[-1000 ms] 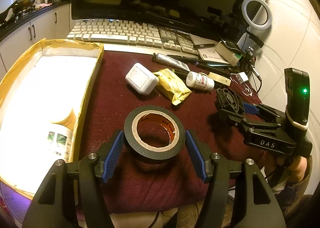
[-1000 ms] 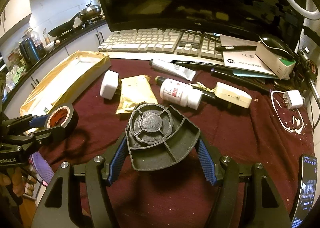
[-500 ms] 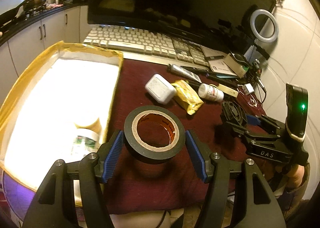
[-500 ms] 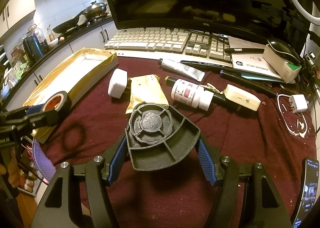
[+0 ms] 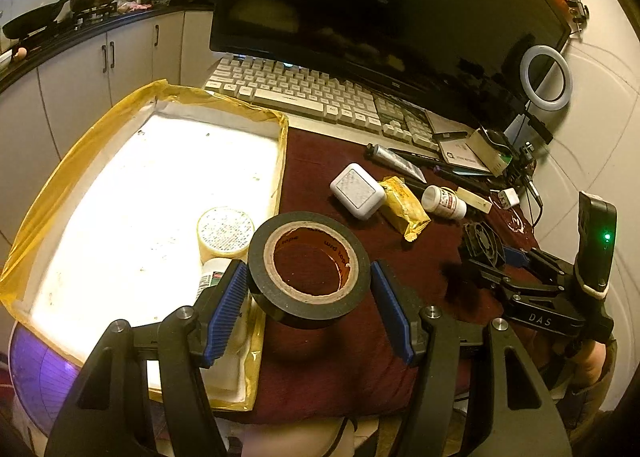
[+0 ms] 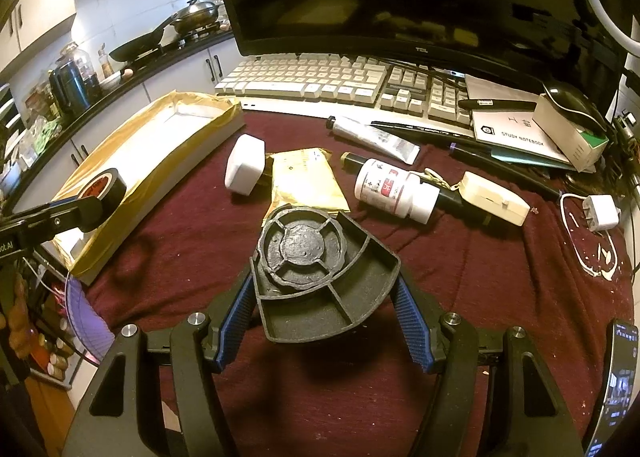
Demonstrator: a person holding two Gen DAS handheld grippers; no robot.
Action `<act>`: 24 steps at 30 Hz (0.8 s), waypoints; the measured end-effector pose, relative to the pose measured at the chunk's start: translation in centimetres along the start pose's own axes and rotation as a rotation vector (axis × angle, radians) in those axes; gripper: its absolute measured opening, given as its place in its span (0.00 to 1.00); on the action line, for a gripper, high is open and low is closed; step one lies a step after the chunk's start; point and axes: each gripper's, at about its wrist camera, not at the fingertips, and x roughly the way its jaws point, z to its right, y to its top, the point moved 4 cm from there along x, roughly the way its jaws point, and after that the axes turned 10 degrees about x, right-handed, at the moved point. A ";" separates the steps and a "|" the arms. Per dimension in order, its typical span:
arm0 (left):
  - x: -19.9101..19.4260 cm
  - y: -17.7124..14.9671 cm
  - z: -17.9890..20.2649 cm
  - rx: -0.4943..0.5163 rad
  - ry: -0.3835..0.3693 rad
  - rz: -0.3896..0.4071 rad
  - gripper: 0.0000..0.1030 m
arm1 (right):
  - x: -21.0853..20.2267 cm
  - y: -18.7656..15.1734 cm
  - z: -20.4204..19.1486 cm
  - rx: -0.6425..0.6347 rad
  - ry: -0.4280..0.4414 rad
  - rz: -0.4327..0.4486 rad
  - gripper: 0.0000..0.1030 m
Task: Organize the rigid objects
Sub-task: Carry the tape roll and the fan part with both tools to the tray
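My left gripper (image 5: 307,269) is shut on a black tape roll (image 5: 304,307) and holds it above the near right edge of the yellow-taped white box (image 5: 140,197). A round-lidded jar (image 5: 226,231) and a white bottle (image 5: 212,277) lie inside the box. My right gripper (image 6: 324,285) is shut on a black fan (image 6: 320,273), held over the maroon cloth (image 6: 480,277). The right wrist view shows the tape roll (image 6: 102,187) and left gripper (image 6: 92,205) at the box's (image 6: 160,145) near corner. At the right of the left wrist view are the fan (image 5: 480,241) and right gripper (image 5: 486,253).
On the cloth lie a white adapter (image 6: 245,169), a yellow packet (image 6: 306,181), a white pill bottle (image 6: 394,191), a tube (image 6: 372,137) and a charger plug (image 6: 600,211). A keyboard (image 6: 320,81) and a monitor stand behind. A phone (image 6: 616,385) lies at the near right.
My left gripper has carried the tape roll leftward, from over the cloth to the box's right edge. The fan in the right gripper has stayed where it was.
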 end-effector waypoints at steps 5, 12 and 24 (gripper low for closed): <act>-0.2 -0.1 -0.3 -0.005 -0.002 0.004 0.61 | -0.1 0.2 -0.5 -0.010 -0.001 0.004 0.60; -0.7 -0.2 -1.0 -0.014 0.004 0.013 0.61 | 0.2 0.4 -1.6 -0.029 0.008 0.005 0.60; -1.3 -0.3 -2.3 -0.038 0.018 0.026 0.61 | 0.2 1.2 -4.3 -0.075 0.038 0.019 0.60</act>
